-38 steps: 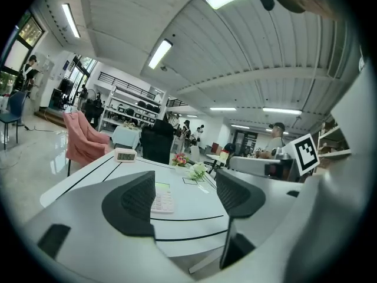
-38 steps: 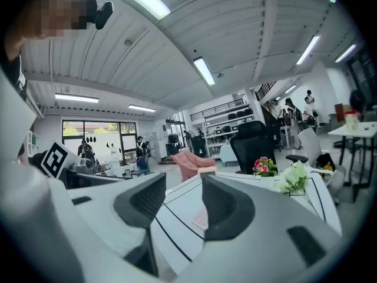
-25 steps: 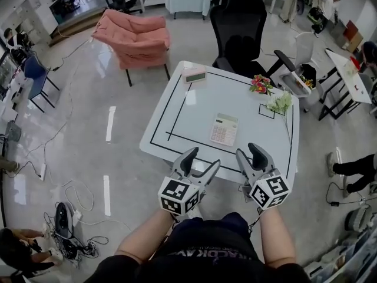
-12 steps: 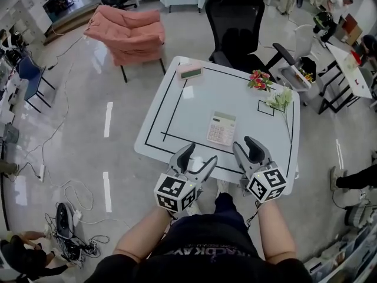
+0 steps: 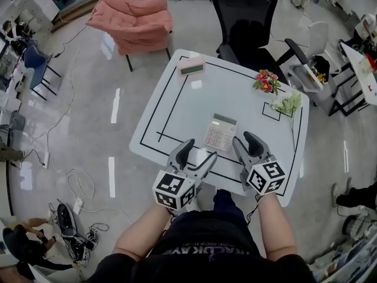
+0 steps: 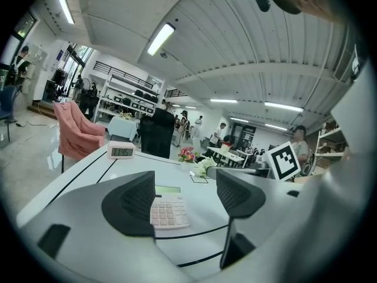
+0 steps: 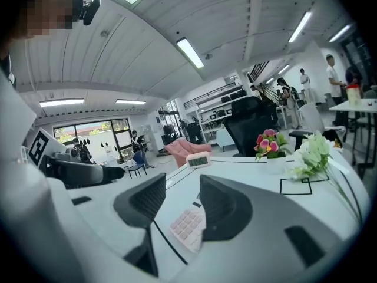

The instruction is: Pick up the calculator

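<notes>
White table (image 5: pixel 235 99) holds the calculator (image 5: pixel 221 135) flat near its front edge, just ahead of the left gripper (image 5: pixel 197 154) and right gripper (image 5: pixel 247 143), both spread and empty, so this looks like the reach; next, one must straddle its edge and close.

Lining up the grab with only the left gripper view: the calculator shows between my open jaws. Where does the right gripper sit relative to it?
Observer: In the head view, the right gripper has its tips beside the near right corner of the calculator.
Operator: Are its jaws open?
Observer: Yes. The right gripper view shows them apart, with the keypad in the gap and nothing gripped.
Operator: And how far in is my left?
Observer: From above, the left gripper stops just short of the calculator's near edge.
</notes>
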Tool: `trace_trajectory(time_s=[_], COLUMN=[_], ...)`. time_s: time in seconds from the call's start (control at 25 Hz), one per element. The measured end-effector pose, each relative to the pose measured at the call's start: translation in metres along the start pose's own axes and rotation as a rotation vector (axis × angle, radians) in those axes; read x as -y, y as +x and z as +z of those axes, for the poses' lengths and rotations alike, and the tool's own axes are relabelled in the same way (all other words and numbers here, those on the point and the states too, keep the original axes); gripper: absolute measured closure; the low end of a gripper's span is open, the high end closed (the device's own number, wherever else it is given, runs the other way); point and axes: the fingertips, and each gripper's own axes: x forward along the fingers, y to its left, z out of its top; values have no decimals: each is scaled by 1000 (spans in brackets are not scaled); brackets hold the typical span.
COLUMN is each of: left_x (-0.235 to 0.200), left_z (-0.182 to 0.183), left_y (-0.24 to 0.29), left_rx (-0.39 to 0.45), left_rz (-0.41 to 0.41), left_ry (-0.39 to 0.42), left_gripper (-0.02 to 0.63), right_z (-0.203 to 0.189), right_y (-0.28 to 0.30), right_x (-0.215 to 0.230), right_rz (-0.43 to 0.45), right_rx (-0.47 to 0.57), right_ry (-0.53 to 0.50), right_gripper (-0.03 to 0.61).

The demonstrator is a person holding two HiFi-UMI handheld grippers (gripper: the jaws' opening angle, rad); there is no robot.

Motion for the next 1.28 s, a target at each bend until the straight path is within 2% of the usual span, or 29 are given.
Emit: trace_trajectory(time_s=[0.56, 1.0, 1.28], left_x=[-20, -35, -43], left_z=[-30, -48, -54], left_y=[53, 82, 91], left_rx=[-67, -90, -100], left_rz=[93, 143, 159], left_ry=[-81, -133, -157], left_gripper=[298, 298, 298], right_z=[-55, -86, -93], right_y=[63, 102, 123], right_x=[82, 109, 100], right_rz=[53, 116, 195], right_rx=[-168, -281, -383], right_ry=[90, 140, 97], right_gripper=[400, 400, 404])
